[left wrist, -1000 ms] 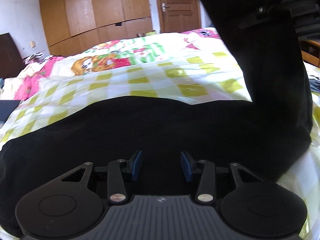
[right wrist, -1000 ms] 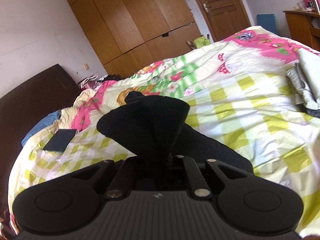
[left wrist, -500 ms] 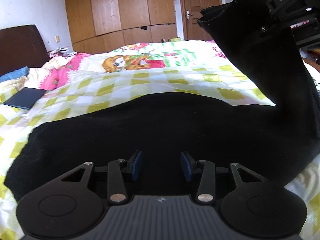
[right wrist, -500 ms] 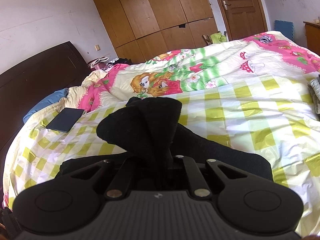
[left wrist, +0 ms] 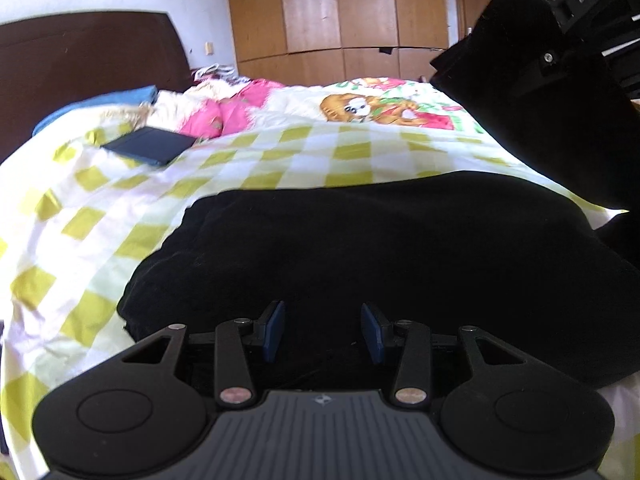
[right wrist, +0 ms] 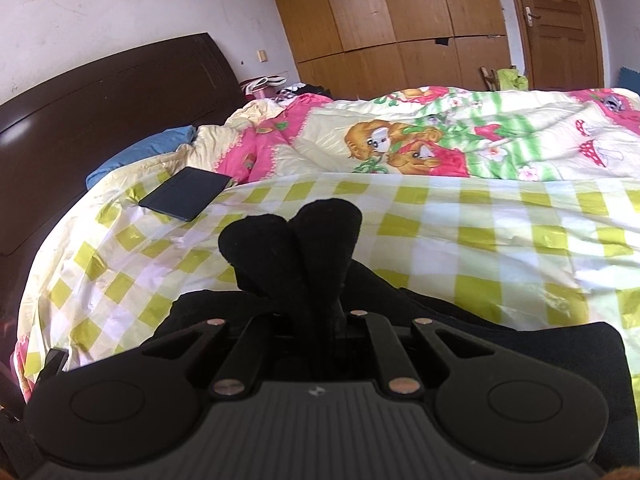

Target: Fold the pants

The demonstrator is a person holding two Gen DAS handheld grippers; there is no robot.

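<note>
- Bed point(right wrist: 500, 240): carries everything; covered by a yellow-and-white checked sheet point(left wrist: 280, 160), rumpled toward the near left edge.
- Quilt point(right wrist: 420, 148): cartoon print in pink, green and cream, bunched beyond the checked sheet, well past both sets of fingers.
- Headboard point(right wrist: 100, 112): dark wood, far left of the fingers in both views; a blue pillow point(right wrist: 140, 156) lies at its foot.
- Dark flat case point(right wrist: 186, 198): lies on the sheet ahead and left of the fingers, apart from the garment.
- Room: white wall point(right wrist: 120, 8) on the left; wooden wardrobes point(right wrist: 380, 20) along the far side.
- Pants point(left wrist: 380, 248): black, spread across the sheet directly under and ahead of the left fingers, one end lifted up to the right.
- Left gripper point(left wrist: 322, 332): blue-padded fingers point(left wrist: 274, 330) partly apart, over the black cloth; nothing pinched between them.
- Right gripper point(right wrist: 316, 320): fingers nearly closed on a bunched end of the pants, which stands up ahead of them in two rounded lobes.
- Left view only: the right gripper's body, upper right, with the raised leg hanging from it down to the bed.
- Right view only: a wooden door point(right wrist: 560, 20) at far right and green clutter on the floor beside it.
</note>
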